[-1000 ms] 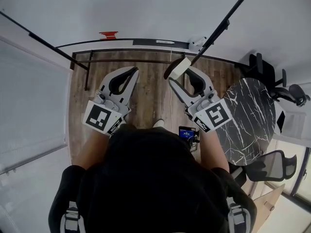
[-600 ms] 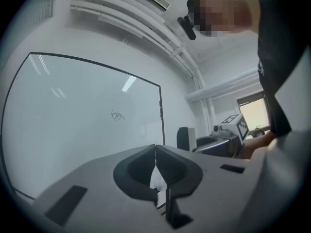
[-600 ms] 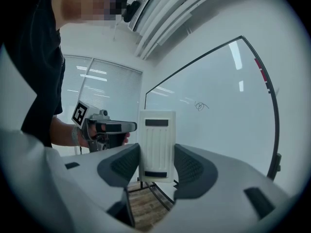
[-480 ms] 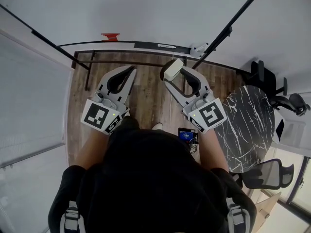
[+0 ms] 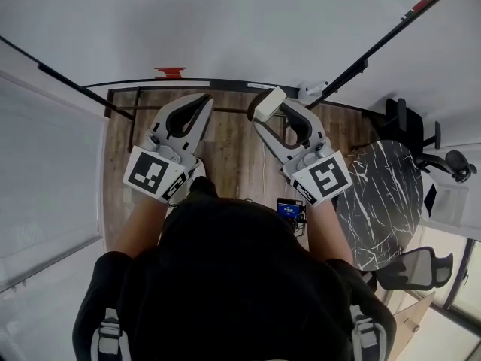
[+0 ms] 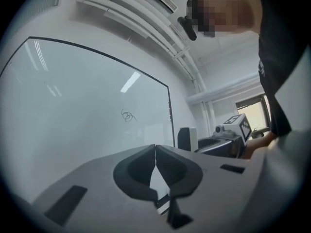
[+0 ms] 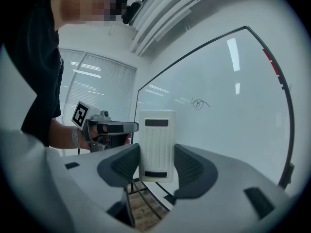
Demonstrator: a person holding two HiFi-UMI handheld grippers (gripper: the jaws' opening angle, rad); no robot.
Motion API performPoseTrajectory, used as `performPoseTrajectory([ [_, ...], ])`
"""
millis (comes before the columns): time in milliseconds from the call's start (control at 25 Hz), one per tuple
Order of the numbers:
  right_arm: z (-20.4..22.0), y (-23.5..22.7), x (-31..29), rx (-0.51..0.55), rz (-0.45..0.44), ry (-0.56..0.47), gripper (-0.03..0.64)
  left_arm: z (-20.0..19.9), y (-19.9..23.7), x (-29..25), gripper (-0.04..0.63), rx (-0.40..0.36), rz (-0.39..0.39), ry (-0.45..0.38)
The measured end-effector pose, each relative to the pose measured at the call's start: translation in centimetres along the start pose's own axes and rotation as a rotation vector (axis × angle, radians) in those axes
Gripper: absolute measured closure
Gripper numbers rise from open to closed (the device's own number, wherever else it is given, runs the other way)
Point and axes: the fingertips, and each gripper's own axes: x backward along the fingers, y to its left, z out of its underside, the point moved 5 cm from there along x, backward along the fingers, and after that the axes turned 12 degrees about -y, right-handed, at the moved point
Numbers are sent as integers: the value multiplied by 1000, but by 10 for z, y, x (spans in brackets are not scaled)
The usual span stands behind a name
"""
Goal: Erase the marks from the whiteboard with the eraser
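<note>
Eraser (image 5: 268,104) further left, near the whiteboard (image 5: 225,28)

Eraser (image 7: 156,130) between right gripper (image 7: 156,152) jaws, before whiteboard (image 7: 233,135); left gripper (image 6: 155,149) alongside (scribble (image 7: 199,103) higher on whiteboard).

The whiteboard (image 5: 225,21) fills the far part of the view, its dark lower edge running above a strip of wooden floor (image 5: 233,153). A small red object (image 5: 170,72) sits at that edge, left of centre. The left tongs (image 5: 204,103) point at the board with jaw tips together and nothing between them. The right tongs (image 5: 263,110) grip a pale eraser (image 5: 270,101), tilted, near the board's lower edge. A round marble table (image 5: 383,194) stands to the right, with office chairs (image 5: 418,268) beside it.
</note>
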Motion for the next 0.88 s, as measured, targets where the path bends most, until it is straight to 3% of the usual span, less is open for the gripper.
performPoseTrajectory([
  [320,-13,-36,-74,42,108,-17,394,-9,77,-38,589,-28,88,-13],
  [560,-19,-67,-119,112,262,18,394,-6,125,-63,589,-21,135,-22],
  [880,-44,-92,-160,229,452,-39,396,-12,166,-82,589,-12,213,-65],
])
